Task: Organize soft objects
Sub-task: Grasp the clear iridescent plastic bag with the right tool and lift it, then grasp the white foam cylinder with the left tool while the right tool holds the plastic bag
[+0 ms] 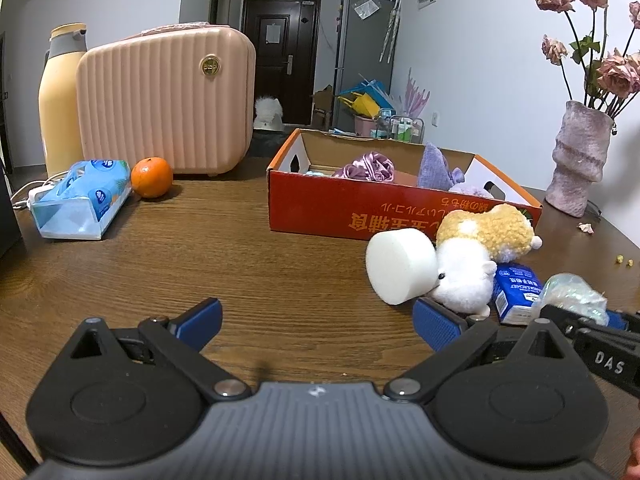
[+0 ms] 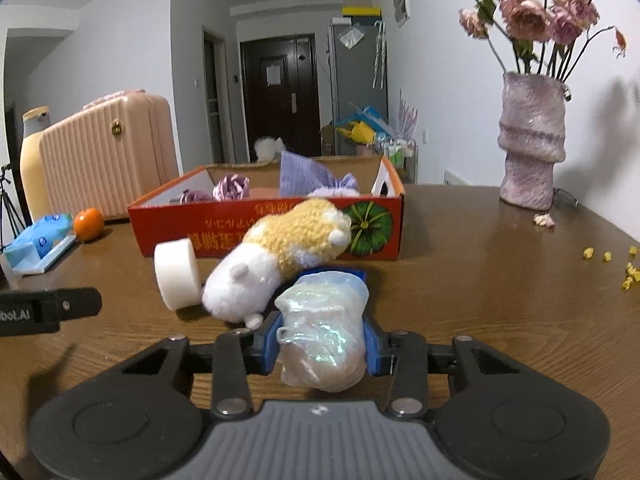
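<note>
The red box [image 2: 280,232] sits on the brown table [image 1: 240,260] with a shiny purple cloth [image 2: 232,188] and a soft purple toy [image 2: 316,182] inside. The right gripper [image 2: 322,340] points a bit down and pinches a squishy clear bag [image 2: 324,332] in front of the box. The left gripper [image 1: 316,320] is spread wide over bare table, holding nothing. A plush hamster [image 2: 280,256] and a white sponge [image 2: 176,276] lie touching beside the bag. A vase [image 2: 530,140] of flowers stands by the wall.
</note>
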Available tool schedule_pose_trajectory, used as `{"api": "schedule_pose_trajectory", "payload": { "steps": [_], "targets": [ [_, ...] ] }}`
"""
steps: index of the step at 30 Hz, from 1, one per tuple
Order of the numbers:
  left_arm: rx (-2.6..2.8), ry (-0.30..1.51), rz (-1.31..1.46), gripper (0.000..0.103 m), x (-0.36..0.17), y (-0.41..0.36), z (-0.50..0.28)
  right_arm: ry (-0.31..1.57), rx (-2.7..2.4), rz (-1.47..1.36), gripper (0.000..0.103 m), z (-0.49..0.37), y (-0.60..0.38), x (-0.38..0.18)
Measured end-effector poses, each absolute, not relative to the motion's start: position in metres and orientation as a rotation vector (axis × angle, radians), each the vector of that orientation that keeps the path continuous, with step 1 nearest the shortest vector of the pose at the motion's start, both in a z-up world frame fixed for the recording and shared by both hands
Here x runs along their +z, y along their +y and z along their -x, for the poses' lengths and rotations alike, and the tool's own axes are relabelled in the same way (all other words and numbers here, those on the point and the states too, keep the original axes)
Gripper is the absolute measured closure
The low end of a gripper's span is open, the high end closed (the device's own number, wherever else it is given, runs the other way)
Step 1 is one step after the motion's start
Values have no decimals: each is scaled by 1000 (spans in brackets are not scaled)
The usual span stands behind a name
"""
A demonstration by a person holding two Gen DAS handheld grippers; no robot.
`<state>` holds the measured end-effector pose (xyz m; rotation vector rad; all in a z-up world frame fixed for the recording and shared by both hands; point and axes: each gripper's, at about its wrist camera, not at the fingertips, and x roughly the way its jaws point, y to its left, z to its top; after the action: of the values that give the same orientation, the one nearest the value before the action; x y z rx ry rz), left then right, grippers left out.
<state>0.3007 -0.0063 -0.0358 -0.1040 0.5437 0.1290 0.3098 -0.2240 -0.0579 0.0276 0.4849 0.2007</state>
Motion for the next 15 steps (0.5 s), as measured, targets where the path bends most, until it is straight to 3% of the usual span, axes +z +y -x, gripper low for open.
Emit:
{"api": "schedule_pose_trajectory", "payload": {
  "steps": [15],
  "targets": [
    [141, 570, 158, 0, -35, 1, -309, 368, 147, -49, 63, -312, -246, -48]
  ]
}}
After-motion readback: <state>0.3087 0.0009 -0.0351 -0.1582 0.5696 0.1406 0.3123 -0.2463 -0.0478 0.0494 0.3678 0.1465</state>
